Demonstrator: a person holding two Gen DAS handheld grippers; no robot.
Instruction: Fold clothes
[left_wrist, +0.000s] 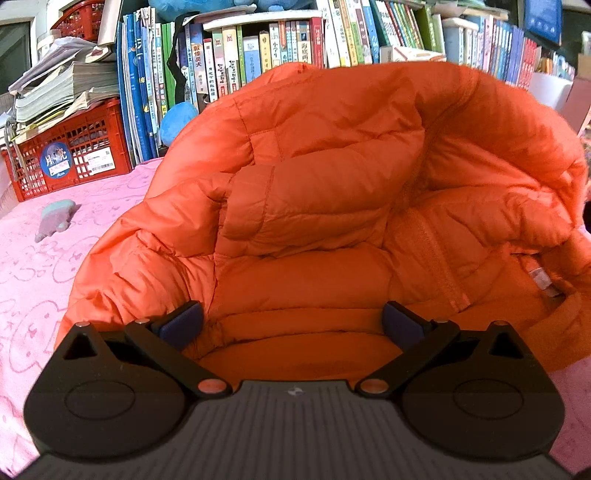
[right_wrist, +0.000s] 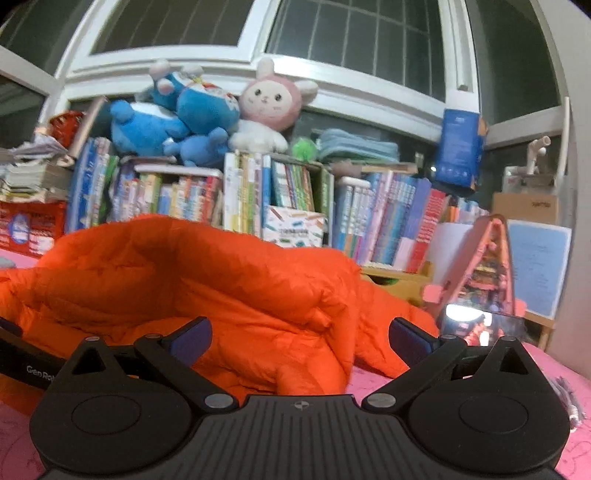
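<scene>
The orange puffer jacket is lying in a loose heap on the pink patterned bed cover, with its far edge standing up in front of the row of books. A sleeve is lying folded across the middle of the heap, and a zip line with a small white label is showing at the right.

The left gripper is sitting at the near edge of the jacket. Its two blue-padded fingers are standing wide apart, with quilted fabric bulging between them; whether the pads are touching the fabric cannot be told. Nothing is clamped.

The right gripper is sitting at the near right side of the same jacket. Its fingers are also standing wide apart, with an orange fold lying between them and pink cover showing under the right finger. Part of the other tool's black body is crossing the far left of this view.

A red plastic crate stacked with papers is standing at the far left, and a small grey-pink soft toy is lying on the cover near it. Blue plush toys and a pink rabbit plush are sitting on top of the books below the window.
</scene>
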